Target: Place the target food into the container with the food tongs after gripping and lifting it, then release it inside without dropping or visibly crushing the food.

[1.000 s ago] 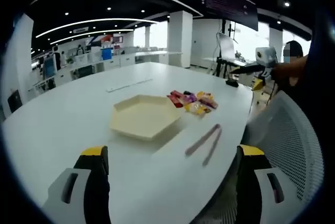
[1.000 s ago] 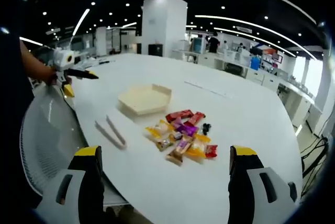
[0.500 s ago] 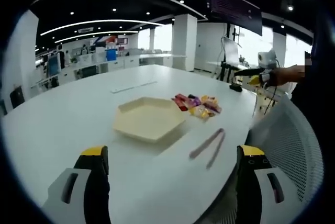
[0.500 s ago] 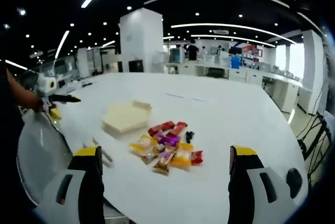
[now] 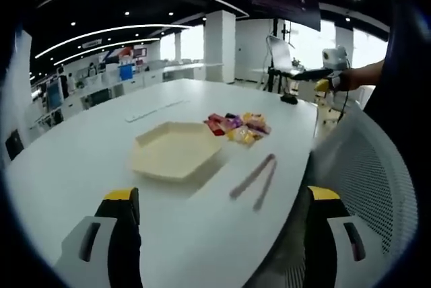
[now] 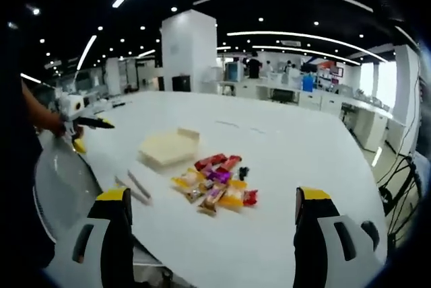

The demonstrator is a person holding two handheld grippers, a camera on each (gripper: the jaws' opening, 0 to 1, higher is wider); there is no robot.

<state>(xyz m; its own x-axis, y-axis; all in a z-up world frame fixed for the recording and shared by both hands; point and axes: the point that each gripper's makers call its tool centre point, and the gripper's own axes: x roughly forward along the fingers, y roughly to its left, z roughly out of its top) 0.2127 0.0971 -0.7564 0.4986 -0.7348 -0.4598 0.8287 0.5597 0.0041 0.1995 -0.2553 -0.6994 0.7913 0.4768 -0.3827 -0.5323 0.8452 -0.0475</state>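
Note:
A cream hexagonal tray [image 5: 176, 158] lies on the white table [image 5: 81, 160], with a pile of wrapped snacks [image 5: 236, 126] just beyond it. Pinkish food tongs [image 5: 252, 179] lie flat near the table's edge, beside the tray. My left gripper [image 5: 222, 234] hovers open in front of the table, well short of the tongs. In the right gripper view the snacks [image 6: 215, 184] lie nearest, the tray [image 6: 168, 148] behind them and the tongs [image 6: 133, 188] to the left. My right gripper [image 6: 210, 234] is open and holds nothing.
A white mesh chair [image 5: 367, 187] stands against the table's edge by the tongs; the chair [image 6: 60, 187] is at the lower left in the right gripper view. The other gripper [image 5: 323, 66] is held out by a hand. Desks and pillars fill the office behind.
Both cameras have shifted a little with the hands. The tray, snacks and tongs lie where they were. Both grippers stay open.

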